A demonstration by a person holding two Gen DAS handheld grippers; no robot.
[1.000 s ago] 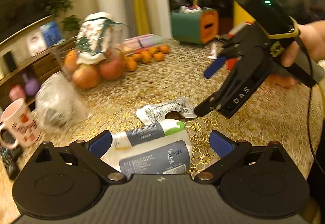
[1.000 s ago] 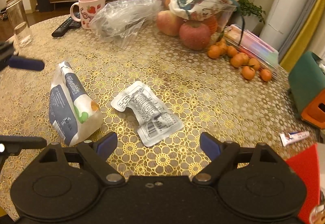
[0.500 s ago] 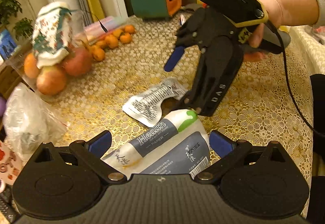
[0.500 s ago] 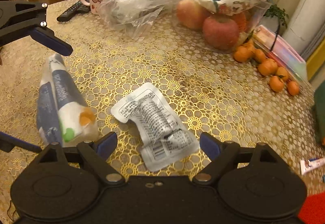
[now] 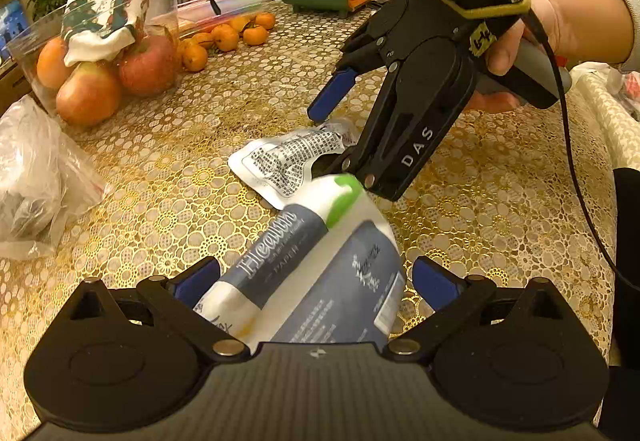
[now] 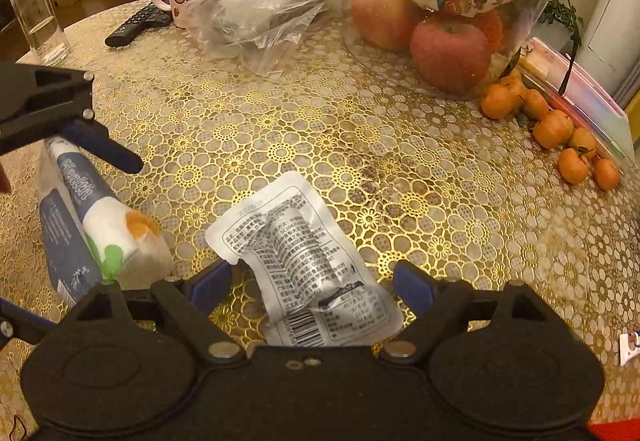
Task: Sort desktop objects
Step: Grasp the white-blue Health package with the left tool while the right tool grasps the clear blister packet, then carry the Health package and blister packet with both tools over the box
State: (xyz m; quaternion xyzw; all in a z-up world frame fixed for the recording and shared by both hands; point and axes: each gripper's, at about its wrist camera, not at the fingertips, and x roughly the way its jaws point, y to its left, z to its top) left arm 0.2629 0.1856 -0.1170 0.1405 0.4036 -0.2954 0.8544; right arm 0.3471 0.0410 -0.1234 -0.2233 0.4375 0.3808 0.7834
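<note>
Right wrist view: our right gripper (image 6: 312, 283) straddles the silver pouch (image 6: 304, 269), jaws wide but closing; our open left gripper (image 5: 316, 281) brackets the tissue pack (image 5: 304, 273), both seemingly readying pickups.

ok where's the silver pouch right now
The silver pouch lies flat on the table between the right gripper's open fingers, just right of the tissue pack.

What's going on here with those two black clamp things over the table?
A person is sorting things on a gold-patterned table with a handheld gripper in each hand. The left gripper is open around a tissue pack. The right gripper straddles a flat silver pouch lying beside that pack, not gripping it. Both things lie on the table. Fruit, a mug and a plastic bag sit untouched farther back.
</note>
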